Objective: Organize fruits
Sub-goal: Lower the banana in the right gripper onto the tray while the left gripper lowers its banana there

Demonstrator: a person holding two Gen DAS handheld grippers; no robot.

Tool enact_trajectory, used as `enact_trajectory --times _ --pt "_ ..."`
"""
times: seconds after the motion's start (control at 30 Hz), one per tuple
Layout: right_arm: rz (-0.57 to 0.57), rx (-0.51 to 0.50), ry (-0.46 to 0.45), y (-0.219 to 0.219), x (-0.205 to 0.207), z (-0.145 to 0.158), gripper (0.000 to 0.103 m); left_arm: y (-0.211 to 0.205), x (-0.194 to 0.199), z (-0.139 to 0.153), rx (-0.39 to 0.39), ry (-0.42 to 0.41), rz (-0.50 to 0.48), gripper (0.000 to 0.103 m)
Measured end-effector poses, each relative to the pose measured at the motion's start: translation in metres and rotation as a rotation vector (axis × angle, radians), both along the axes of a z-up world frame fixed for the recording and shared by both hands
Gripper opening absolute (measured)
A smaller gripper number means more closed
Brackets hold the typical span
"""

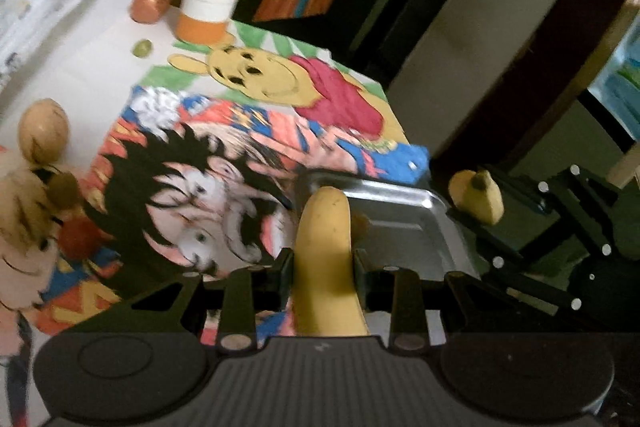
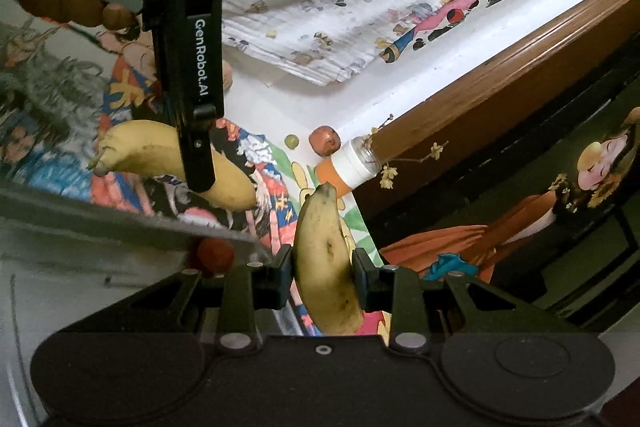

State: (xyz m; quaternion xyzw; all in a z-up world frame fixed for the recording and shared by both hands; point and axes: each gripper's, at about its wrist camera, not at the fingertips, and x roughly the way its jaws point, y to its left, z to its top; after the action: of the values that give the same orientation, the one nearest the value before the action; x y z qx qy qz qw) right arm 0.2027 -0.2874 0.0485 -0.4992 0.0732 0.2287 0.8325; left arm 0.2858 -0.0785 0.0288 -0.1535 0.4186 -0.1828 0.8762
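The right gripper (image 2: 323,273) clamps a spotted banana (image 2: 326,263) between its two fingers, the fruit pointing forward past a cartoon-printed cloth (image 2: 276,195). The left gripper (image 2: 198,131) pinches a second banana (image 2: 160,157) above a metal tray (image 2: 80,219), near a small red fruit (image 2: 214,254). Farther off, an apple (image 2: 325,140) touches a white and orange jar (image 2: 348,165), and a green fruit (image 2: 292,141) sits just beside the apple.

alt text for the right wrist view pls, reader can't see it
The right gripper clamps a spotted yellow banana above a cartoon-print cloth. To the left, the left gripper holds a second banana over a steel tray. Behind sit an orange-and-white jar, a reddish apple and a small green fruit.
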Motion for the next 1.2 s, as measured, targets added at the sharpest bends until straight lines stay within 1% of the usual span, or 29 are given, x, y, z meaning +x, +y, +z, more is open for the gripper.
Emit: enact_trajectory --times 0.13,0.33,0.63,0.8,0.9,1.2 --pt "0.017 -0.021 -0.011 -0.012 -0.014 -0.010 0.033 -0.014 -0.006 -0.007 0.010 0.017 -0.029 0.035" --pt "0.045 -0.077 -0.024 -0.027 -0.031 -0.030 0.032 -0.027 -0.009 -0.016 0.024 0.040 -0.044 0.035" --pt "0.102 -0.177 -0.029 -0.031 -0.049 -0.056 0.032 -0.044 -0.008 -0.023 0.056 0.057 -0.074 0.035" --pt "0.129 -0.206 -0.016 -0.028 -0.055 -0.063 0.032 -0.046 -0.006 -0.028 0.077 0.064 -0.072 0.035" --pt "0.139 -0.227 0.001 -0.027 -0.057 -0.067 0.032 -0.046 -0.005 -0.031 0.076 0.071 -0.073 0.035" --pt "0.137 -0.254 0.049 -0.027 -0.061 -0.068 0.032 -0.049 -0.006 -0.034 0.078 0.071 -0.081 0.035"
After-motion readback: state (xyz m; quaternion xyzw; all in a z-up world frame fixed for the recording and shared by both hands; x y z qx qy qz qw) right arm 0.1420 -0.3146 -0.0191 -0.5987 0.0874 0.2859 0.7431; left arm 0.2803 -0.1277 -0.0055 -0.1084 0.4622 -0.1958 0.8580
